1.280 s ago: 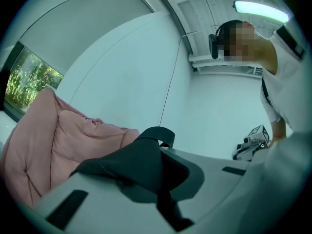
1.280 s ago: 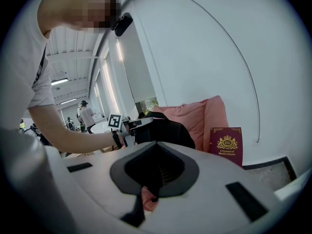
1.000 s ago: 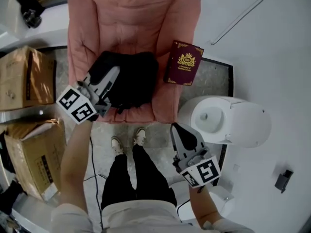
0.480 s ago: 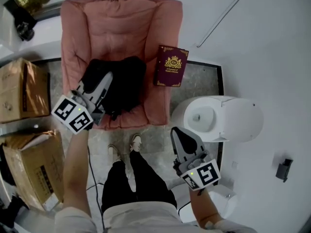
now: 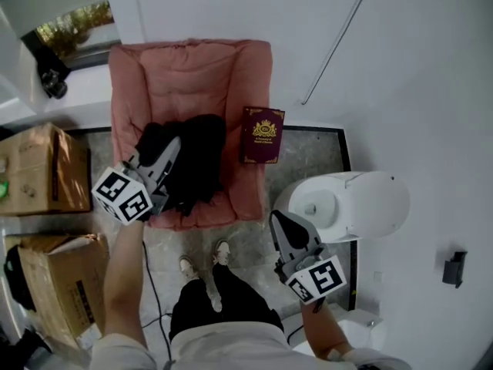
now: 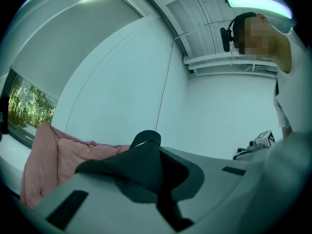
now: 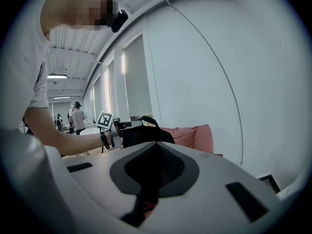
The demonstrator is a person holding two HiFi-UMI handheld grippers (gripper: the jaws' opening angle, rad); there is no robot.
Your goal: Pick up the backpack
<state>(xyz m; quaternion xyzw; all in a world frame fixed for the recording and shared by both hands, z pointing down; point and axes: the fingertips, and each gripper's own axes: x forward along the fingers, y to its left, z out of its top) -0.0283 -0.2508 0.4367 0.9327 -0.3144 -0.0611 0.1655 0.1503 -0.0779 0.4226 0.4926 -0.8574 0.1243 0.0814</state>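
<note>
The black backpack (image 5: pixel 199 159) hangs bunched over the seat front of a pink armchair (image 5: pixel 192 75). My left gripper (image 5: pixel 171 146) is shut on its top fabric. In the left gripper view the black fabric (image 6: pixel 146 162) fills the gap between the closed jaws, and a strap loop (image 6: pixel 146 136) sticks up past them. My right gripper (image 5: pixel 283 220) hangs to the right, away from the chair, jaws together with nothing in them. The right gripper view shows the closed pads (image 7: pixel 168 167) and, beyond them, the backpack (image 7: pixel 141 133) held at the left gripper.
A maroon book (image 5: pixel 262 135) lies on the armchair's right arm. A white round container (image 5: pixel 350 203) stands on the floor right of the chair. Cardboard boxes (image 5: pixel 42 168) are stacked at the left. The person's feet (image 5: pixel 202 259) stand just before the chair.
Both grippers have risen. The backpack has come up with the left gripper and bunched narrower. The chair and the floor look farther away in the head view.
</note>
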